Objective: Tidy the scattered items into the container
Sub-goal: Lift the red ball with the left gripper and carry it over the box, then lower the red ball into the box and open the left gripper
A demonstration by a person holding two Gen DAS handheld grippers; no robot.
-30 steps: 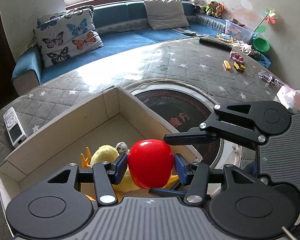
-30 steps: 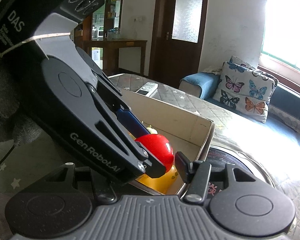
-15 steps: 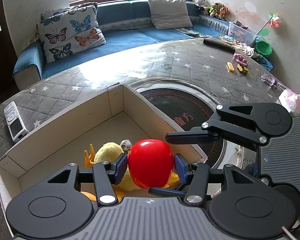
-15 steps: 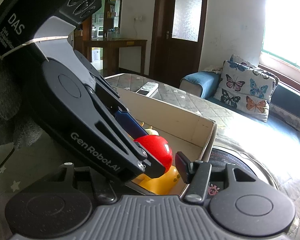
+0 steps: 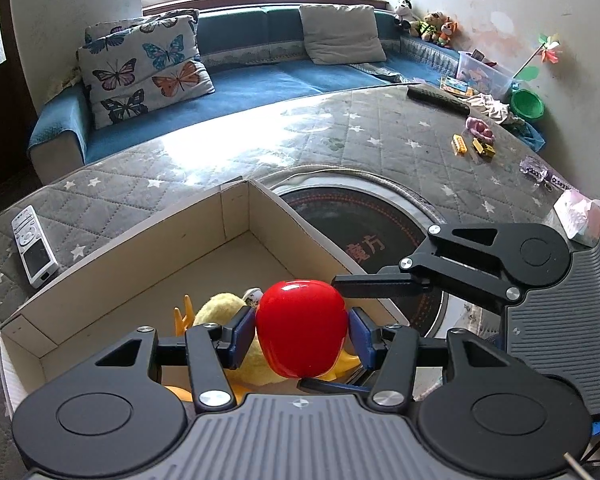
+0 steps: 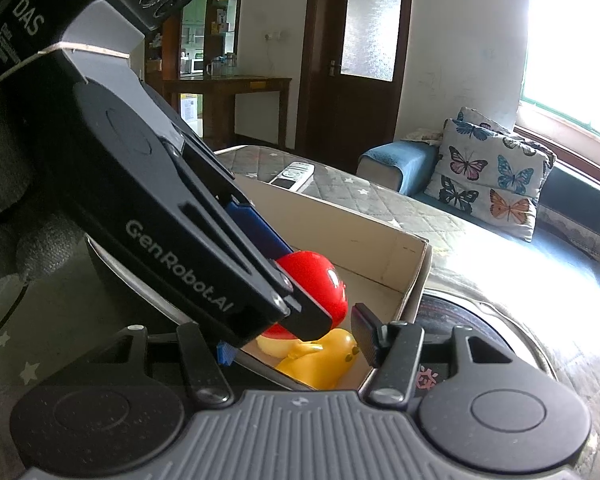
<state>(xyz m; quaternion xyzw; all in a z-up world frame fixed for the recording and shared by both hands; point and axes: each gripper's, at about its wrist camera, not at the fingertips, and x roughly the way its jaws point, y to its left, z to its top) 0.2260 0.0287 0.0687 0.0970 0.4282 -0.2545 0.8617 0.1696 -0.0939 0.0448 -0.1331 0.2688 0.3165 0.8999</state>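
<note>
My left gripper (image 5: pixel 302 330) is shut on a red toy apple (image 5: pixel 302 326) and holds it above the near end of an open cardboard box (image 5: pixel 236 216). Under it in the box lie a yellow plush toy (image 5: pixel 220 308) and a yellow rubber duck (image 6: pixel 320 362). The red toy apple also shows in the right wrist view (image 6: pixel 316 280), partly hidden by the left gripper's body. My right gripper (image 6: pixel 296 350) is open and empty, its fingers straddling the box's near corner. It also shows in the left wrist view, at the right (image 5: pixel 360 332).
The box sits on a grey star-quilted table (image 5: pixel 340 132) beside a round dark glass inset (image 5: pixel 364 224). A white remote (image 5: pixel 34 250) lies left of the box. Small yellow toys (image 5: pixel 472 146), a pink toy (image 5: pixel 479 128) and a black remote (image 5: pixel 438 98) lie far right.
My left gripper with the apple has risen a little and tipped down over the box. The right gripper has barely moved.
</note>
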